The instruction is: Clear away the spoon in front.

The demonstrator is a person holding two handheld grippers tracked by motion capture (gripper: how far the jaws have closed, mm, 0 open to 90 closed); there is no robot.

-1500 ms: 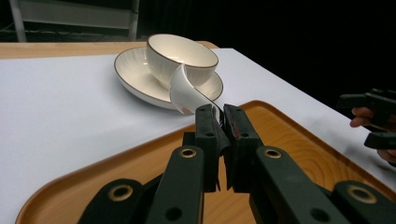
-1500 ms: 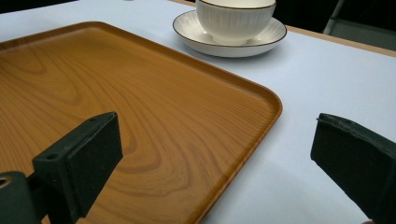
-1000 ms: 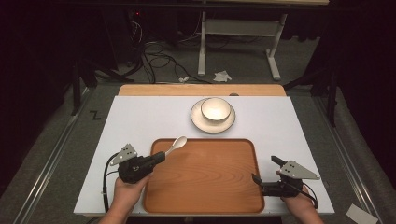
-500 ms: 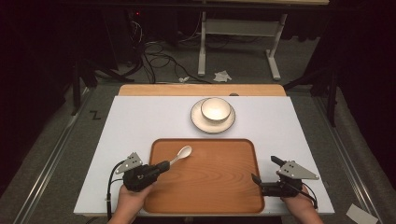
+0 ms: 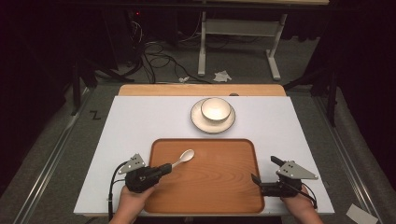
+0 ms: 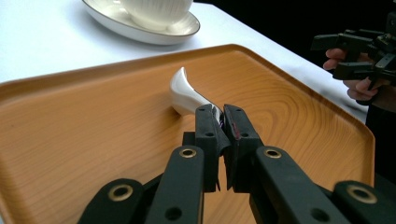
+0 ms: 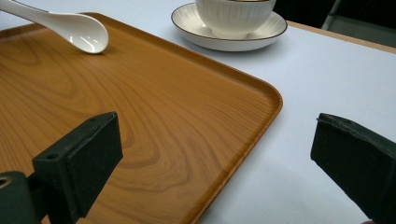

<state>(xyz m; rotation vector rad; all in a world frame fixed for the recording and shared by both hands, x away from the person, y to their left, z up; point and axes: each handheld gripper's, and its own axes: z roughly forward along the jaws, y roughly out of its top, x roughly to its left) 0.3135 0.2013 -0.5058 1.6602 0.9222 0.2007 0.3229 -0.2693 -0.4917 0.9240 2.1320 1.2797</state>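
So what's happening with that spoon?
A person holds a gripper in each hand. The left gripper is shut on the handle of a white spoon, whose bowl end touches the wooden tray. The right gripper is open and holds nothing, near the tray's right edge. Behind the tray, a white bowl sits on a saucer.

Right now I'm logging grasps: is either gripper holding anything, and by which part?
The left gripper is shut on the white spoon, gripping the end of its handle, bowl low over the wooden tray. The right gripper is open, holding nothing.
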